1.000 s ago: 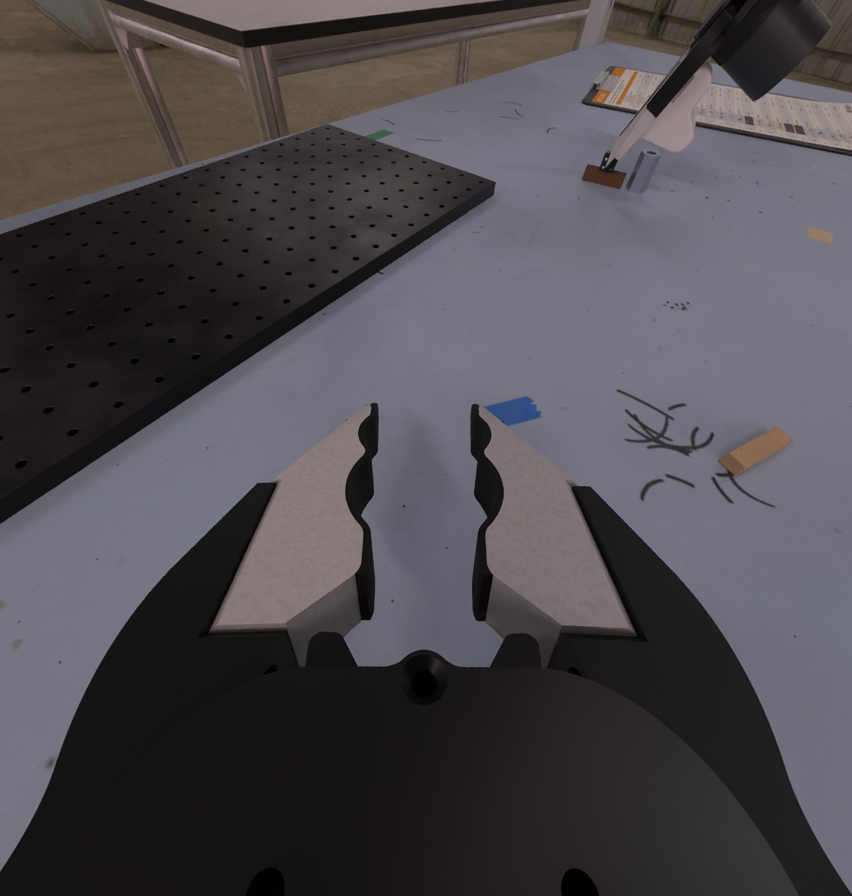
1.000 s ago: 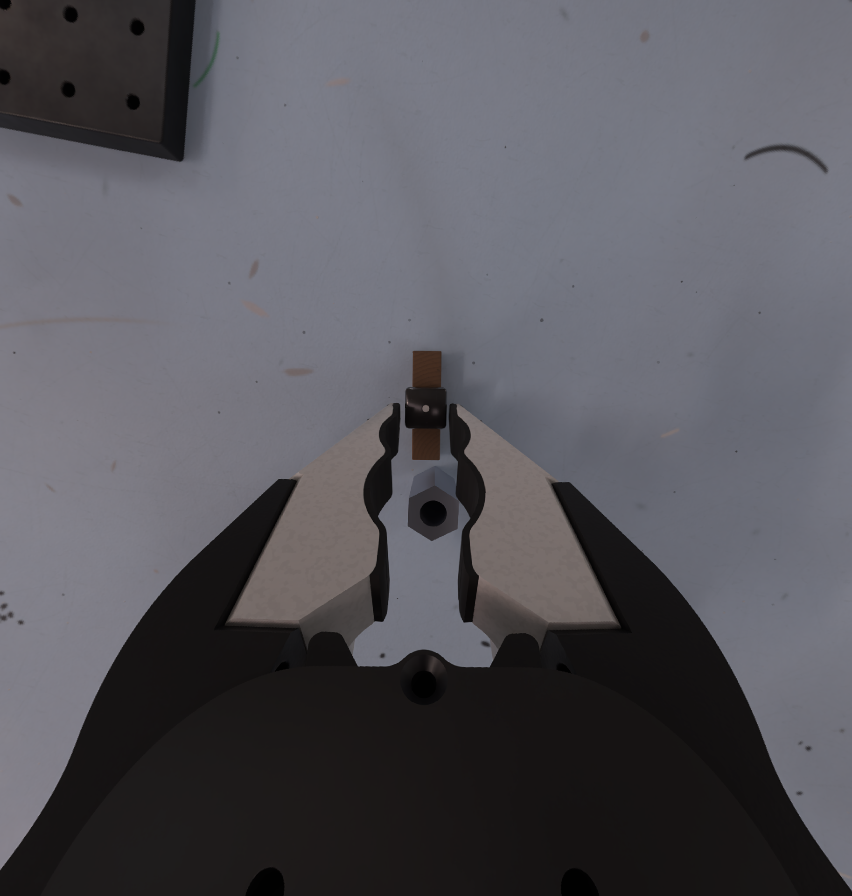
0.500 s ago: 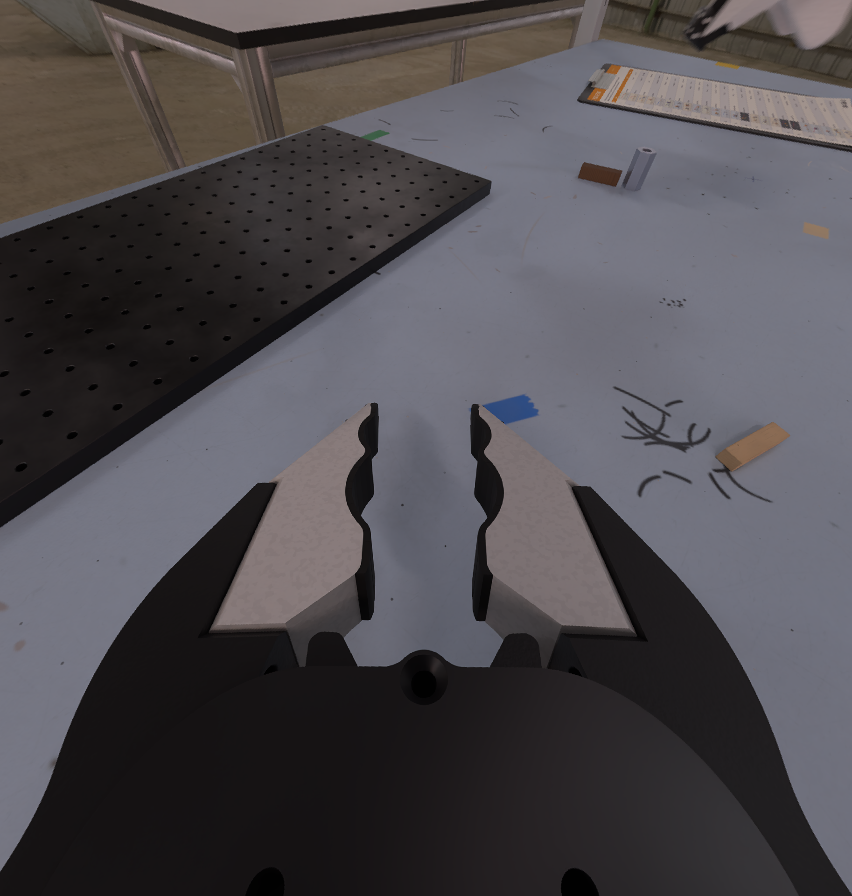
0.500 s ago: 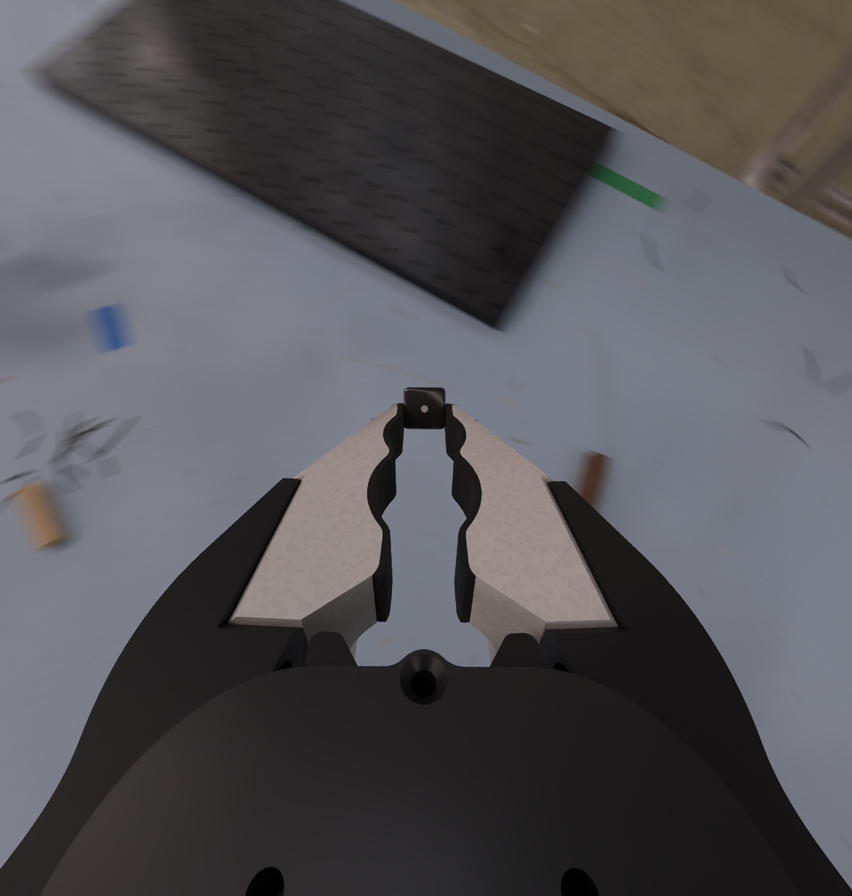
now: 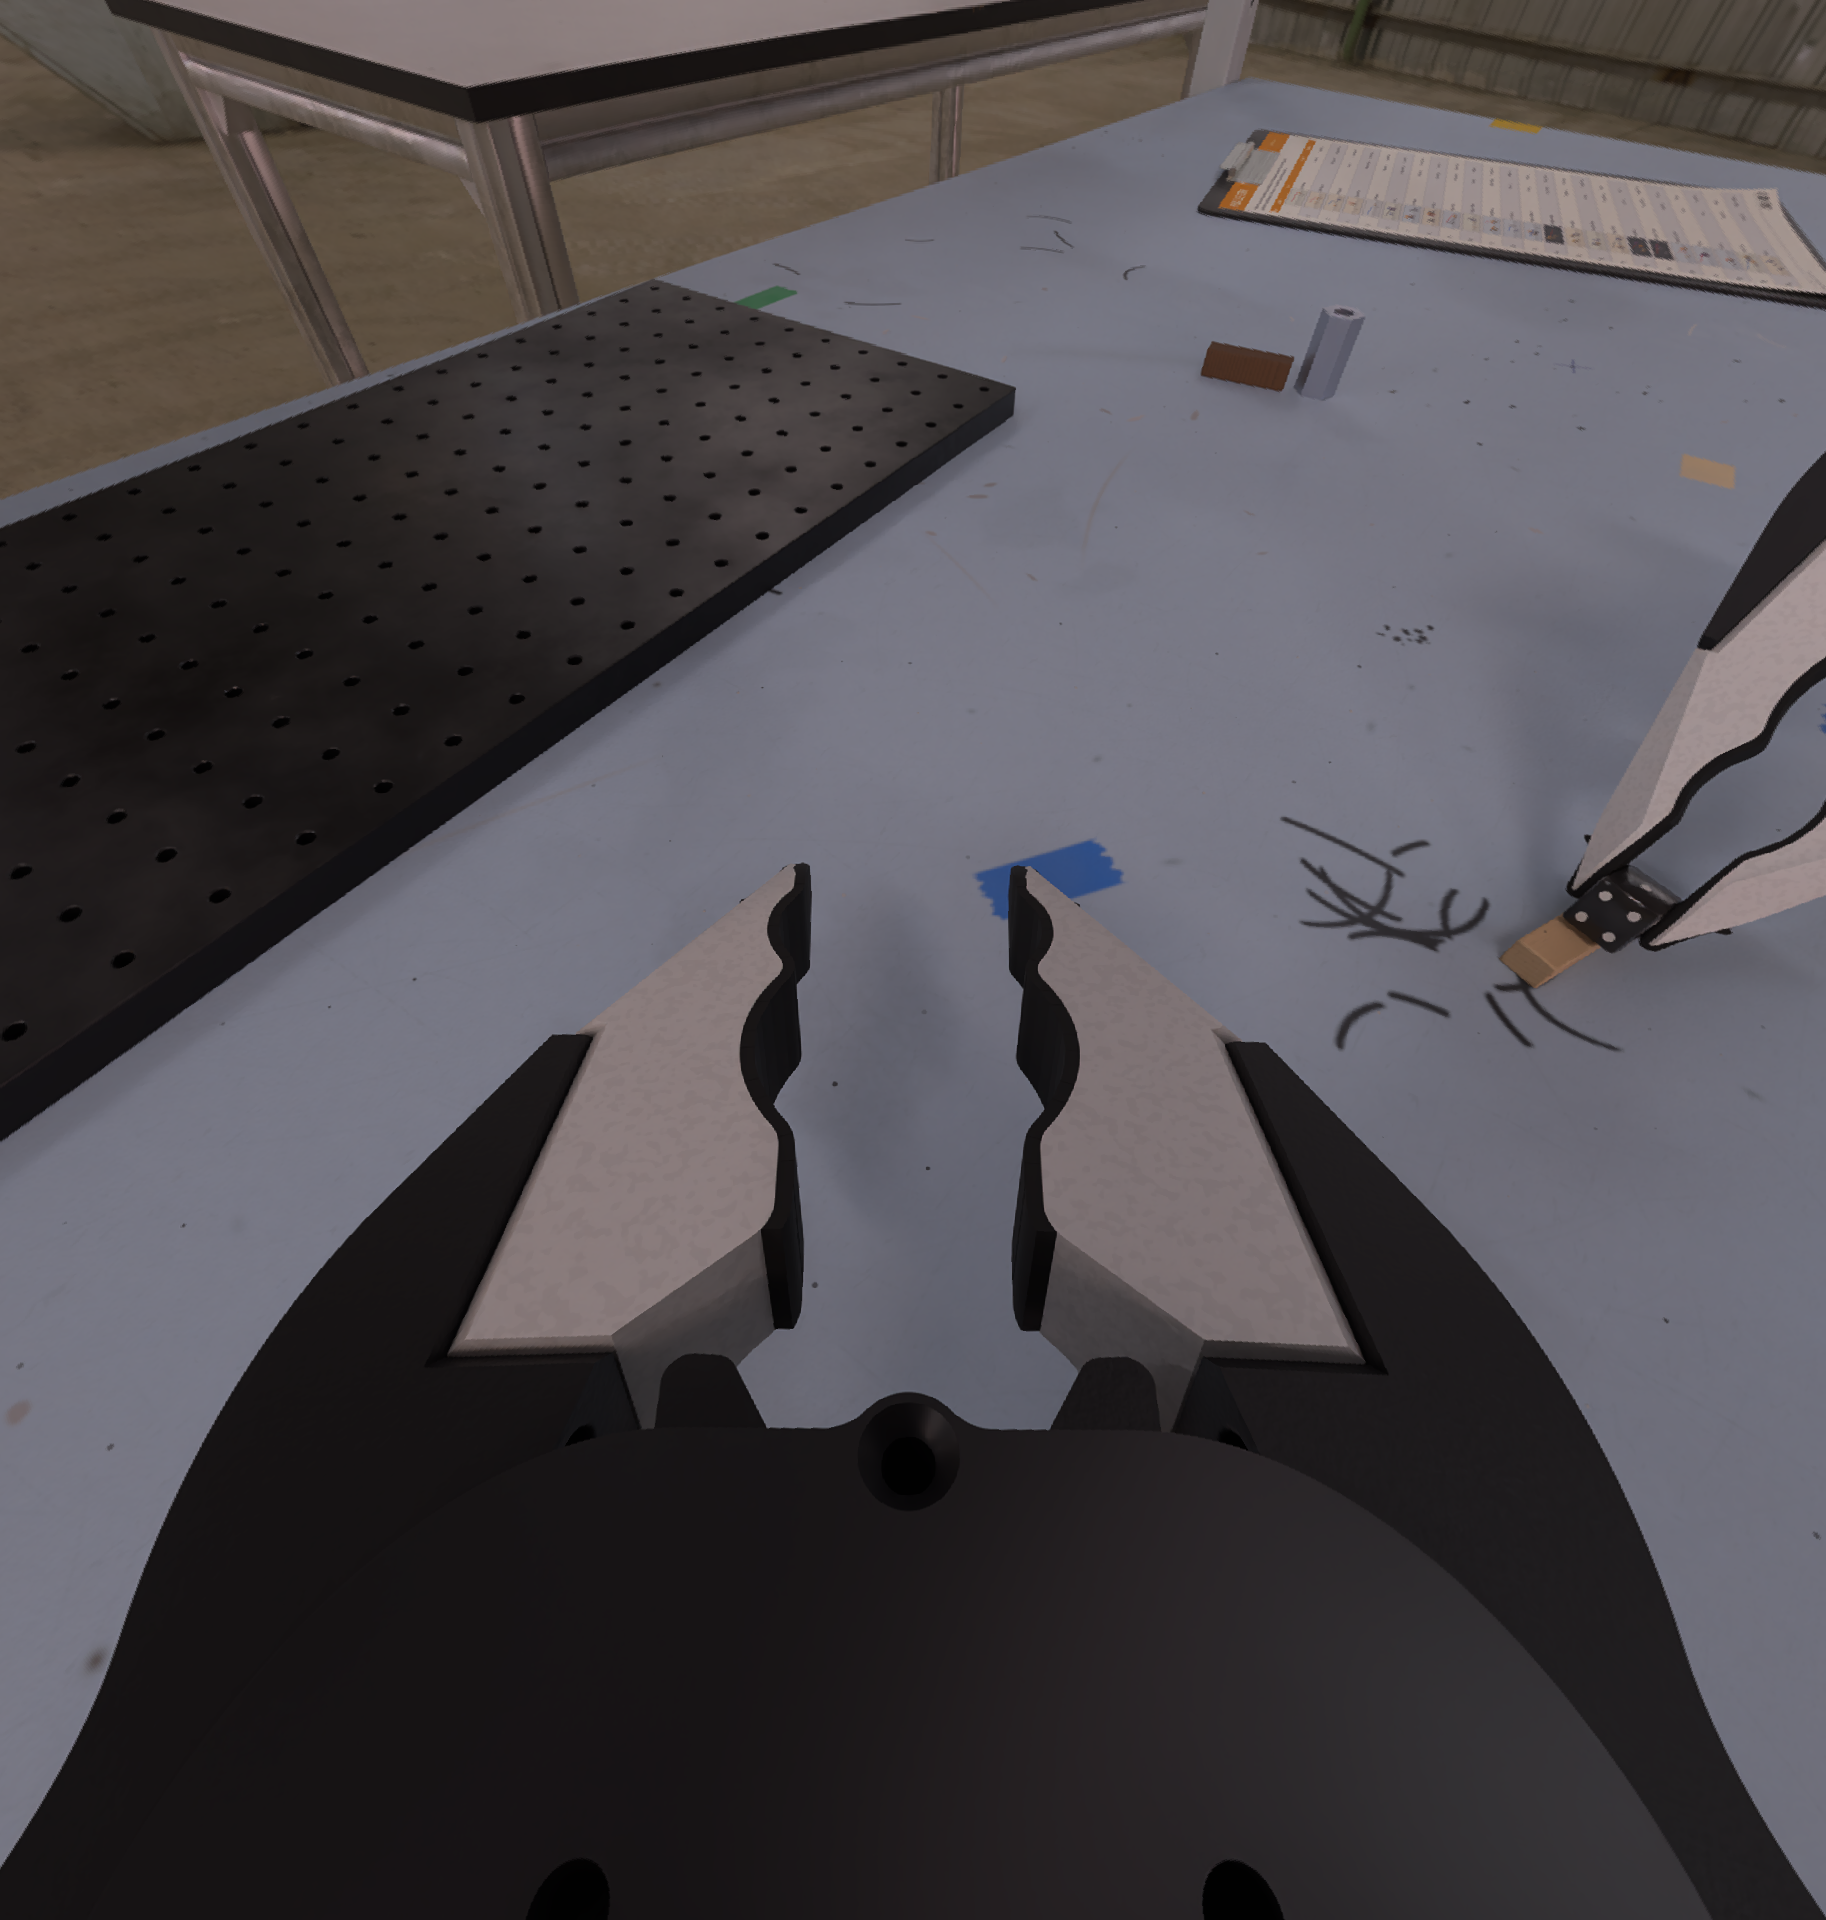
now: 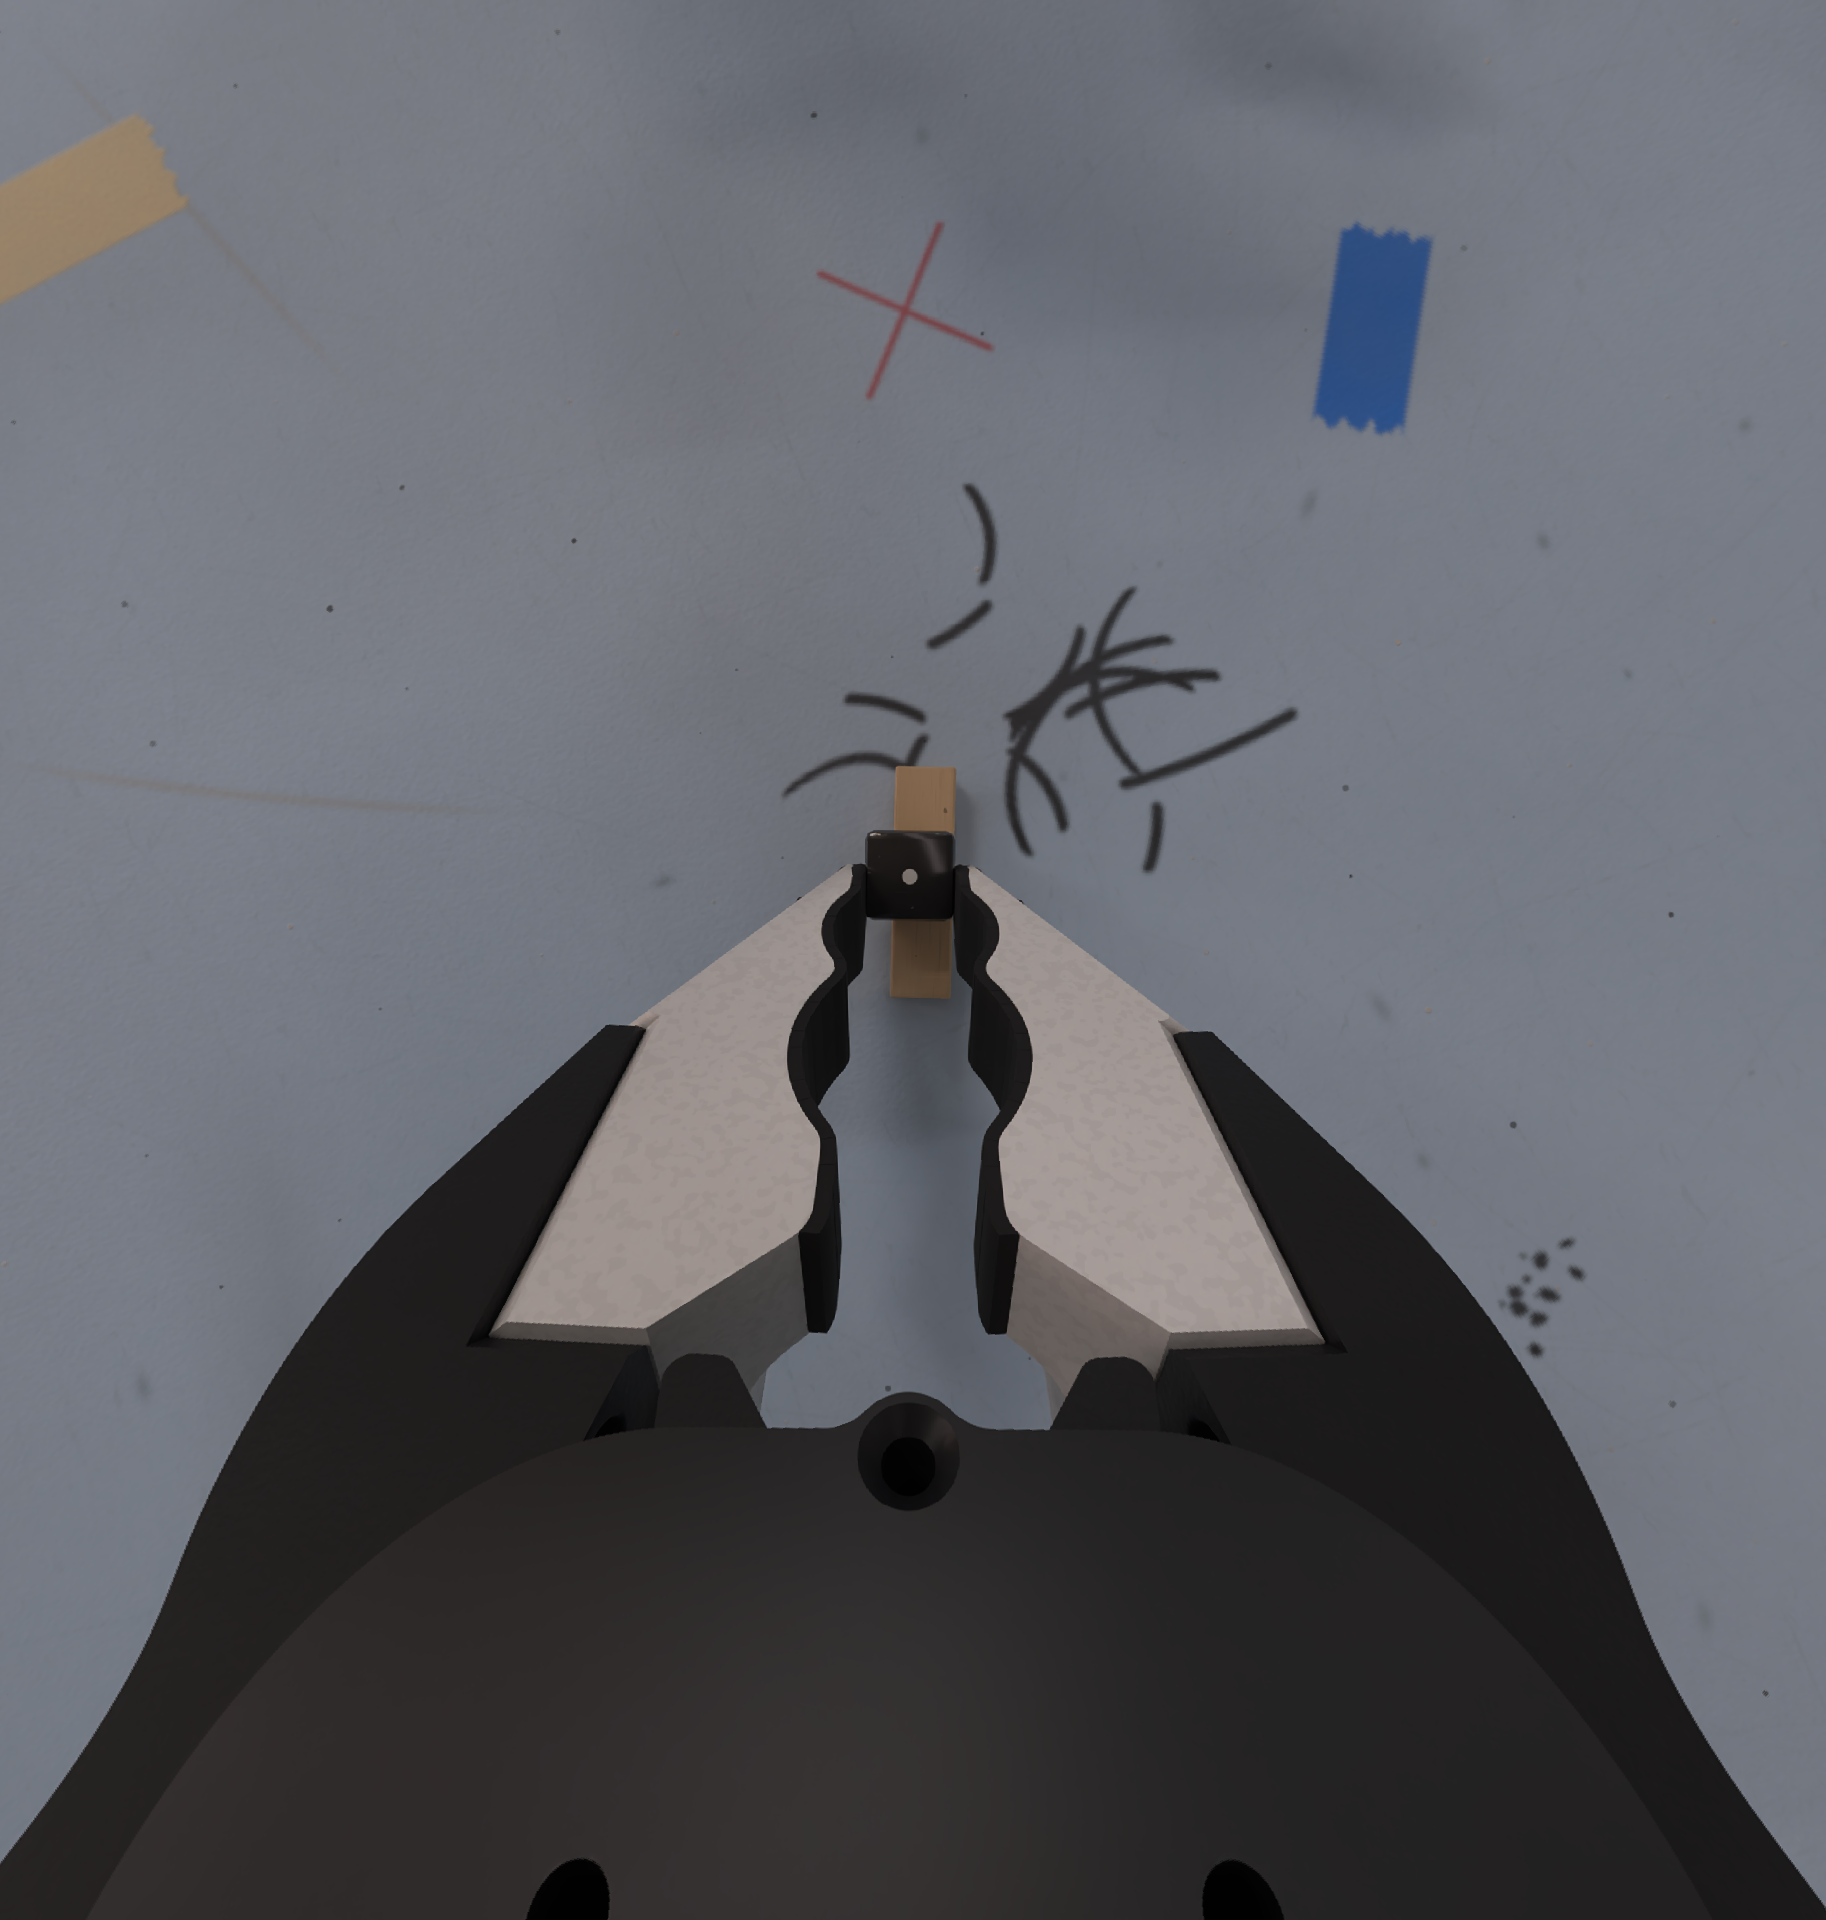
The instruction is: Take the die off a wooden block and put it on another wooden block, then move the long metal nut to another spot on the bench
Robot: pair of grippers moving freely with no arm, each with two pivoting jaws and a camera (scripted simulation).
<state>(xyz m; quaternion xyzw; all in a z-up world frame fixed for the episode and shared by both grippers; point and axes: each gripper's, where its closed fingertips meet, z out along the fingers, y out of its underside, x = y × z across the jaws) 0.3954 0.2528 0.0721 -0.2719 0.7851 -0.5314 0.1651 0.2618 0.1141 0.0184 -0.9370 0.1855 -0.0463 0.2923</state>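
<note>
My right gripper [image 6: 910, 883] is shut on a small black die [image 6: 909, 875] with white pips. It holds the die right over a light tan wooden block [image 6: 922, 798] lying on the bench. In the left wrist view the same die [image 5: 1607, 914] sits at the right gripper's tips over the tan block [image 5: 1541, 948]; I cannot tell if it touches. A dark brown wooden block [image 5: 1247, 365] lies far back, with the long metal nut [image 5: 1328, 351] standing upright beside it. My left gripper [image 5: 907, 894] is open and empty, low over the bench.
A black perforated plate [image 5: 389, 623] lies at the left of the bench. A clipboard [image 5: 1511, 208] lies at the far right. Blue tape [image 5: 1070, 869], tan tape [image 6: 57, 213], a red cross mark [image 6: 904, 310] and black scribbles [image 6: 1085, 707] mark the bench. Another table [image 5: 576, 42] stands beyond.
My right gripper lifted the die off the dark brown block beside the nut and carried it across the bench to the light tan block. My left gripper stayed put.
</note>
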